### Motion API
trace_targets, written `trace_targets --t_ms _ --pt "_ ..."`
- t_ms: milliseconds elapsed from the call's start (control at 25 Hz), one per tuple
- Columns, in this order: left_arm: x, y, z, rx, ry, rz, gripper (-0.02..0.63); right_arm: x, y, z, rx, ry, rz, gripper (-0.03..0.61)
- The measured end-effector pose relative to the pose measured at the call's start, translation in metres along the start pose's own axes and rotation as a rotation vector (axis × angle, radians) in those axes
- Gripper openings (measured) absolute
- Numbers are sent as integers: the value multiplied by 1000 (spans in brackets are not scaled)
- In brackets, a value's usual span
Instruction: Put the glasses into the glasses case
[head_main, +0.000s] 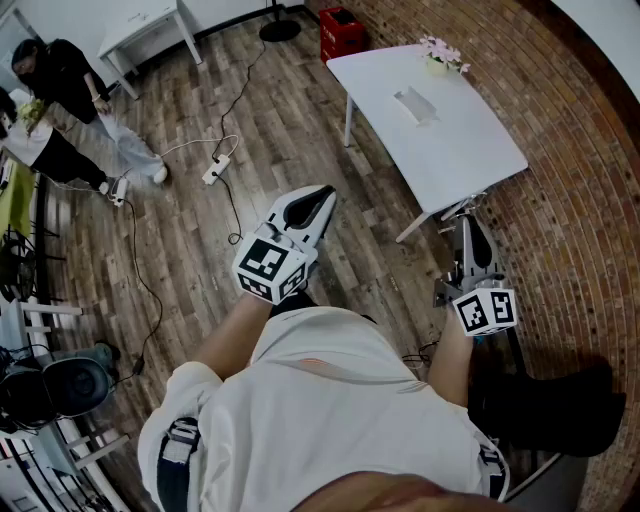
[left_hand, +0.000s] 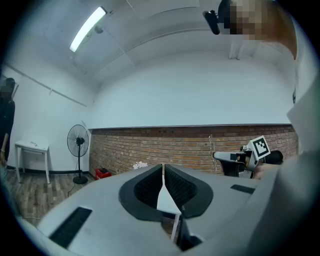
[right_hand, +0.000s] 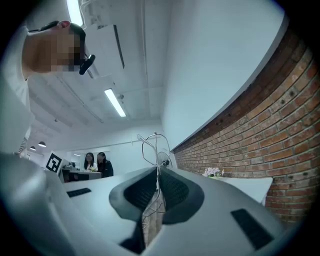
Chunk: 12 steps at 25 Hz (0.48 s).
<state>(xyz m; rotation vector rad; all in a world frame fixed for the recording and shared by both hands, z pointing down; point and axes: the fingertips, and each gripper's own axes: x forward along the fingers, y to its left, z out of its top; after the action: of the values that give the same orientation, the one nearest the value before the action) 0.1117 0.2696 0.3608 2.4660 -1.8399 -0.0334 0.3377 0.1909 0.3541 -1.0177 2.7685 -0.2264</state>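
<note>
While the person stands on the wooden floor (head_main: 180, 230) well back from the white surface (head_main: 450, 140), both tools are held out in front at waist height. Over on the left, the left claw (head_main: 318, 198) is clenched on nothing: its 2 dark ribbed pads (left_hand: 150, 187) meet at the tips, with only a thin sliver of pale background showing between them lower down. Now the right claw (head_main: 467, 220), and there they are, the glasses (right_hand: 152, 142): a thin wire frame pinched between the closed pads, its loops sticking up past the tips and finer wire trailing down through the gap. From above, the frame is barely a few thin lines at the claw's tip, just off the near corner of the surface and not resting on it. On the surface lies a pale oblong object (head_main: 415, 105), too small to make out further, with a little pot of pink flowers (head_main: 442, 52) at the far edge. A red crate (head_main: 342, 32) sits on the floor by the brick wall (head_main: 590, 200), a white power strip (head_main: 216, 170) lies with its cable on the boards, and 2 people (right_hand: 95, 162) sit at the far side of the room.
</note>
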Motion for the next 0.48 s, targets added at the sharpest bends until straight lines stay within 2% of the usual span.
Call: trace_targets --t_ms 480 --pt "-7 2 -2 -8 -3 2 25 3 10 -3 -15 13 26 72"
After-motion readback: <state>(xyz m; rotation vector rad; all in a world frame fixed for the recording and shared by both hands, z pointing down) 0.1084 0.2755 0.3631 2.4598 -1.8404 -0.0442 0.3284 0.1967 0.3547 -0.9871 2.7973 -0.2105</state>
